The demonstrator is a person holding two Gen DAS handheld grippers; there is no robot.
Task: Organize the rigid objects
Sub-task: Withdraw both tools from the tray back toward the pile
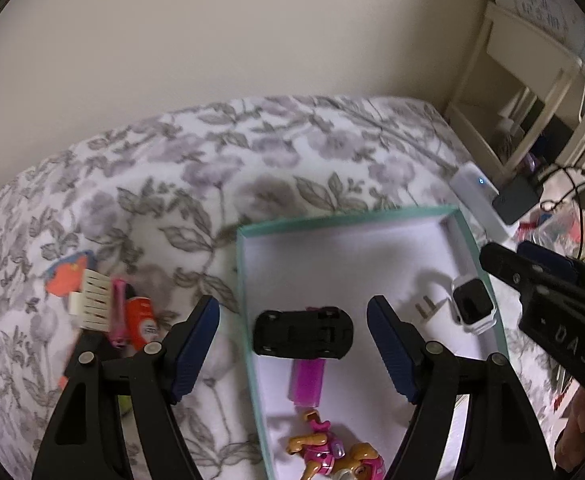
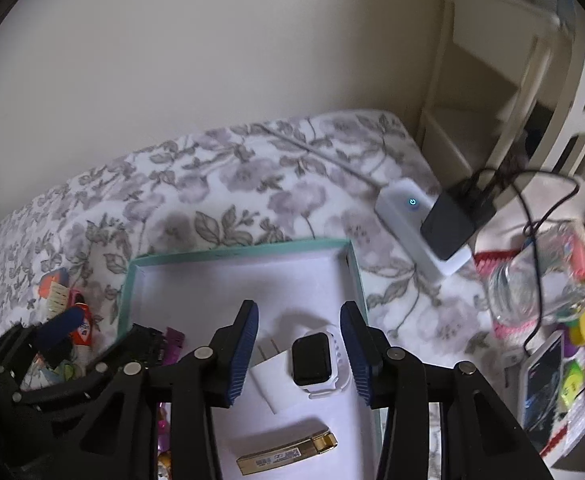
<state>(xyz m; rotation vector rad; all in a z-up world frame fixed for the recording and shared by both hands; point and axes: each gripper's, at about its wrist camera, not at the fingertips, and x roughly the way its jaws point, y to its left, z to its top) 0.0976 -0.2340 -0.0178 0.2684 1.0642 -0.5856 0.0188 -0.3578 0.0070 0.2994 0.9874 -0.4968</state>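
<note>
A teal-rimmed white box [image 1: 348, 216] [image 2: 236, 249] lies on the floral bedspread. It holds a black toy car [image 1: 303, 333], a pink tube [image 1: 307, 383], a pup figure [image 1: 332, 454], a white smartwatch [image 1: 472, 305] [image 2: 315, 360], a white plug adapter [image 2: 270, 380] and a gold bar [image 2: 286, 453]. My left gripper [image 1: 292, 344] is open and empty, its fingers either side of the car above it. My right gripper [image 2: 299, 354] is open and empty over the watch and adapter.
Left of the box lie a comb [image 1: 90, 300], a pink item [image 1: 117, 312] and an orange tube [image 1: 142, 320]. A white power strip [image 2: 420, 232] with a black charger [image 2: 450, 224] lies right. A glass jar [image 2: 528, 292], phone [image 2: 544, 380] and shelves [image 1: 524, 92] stand further right.
</note>
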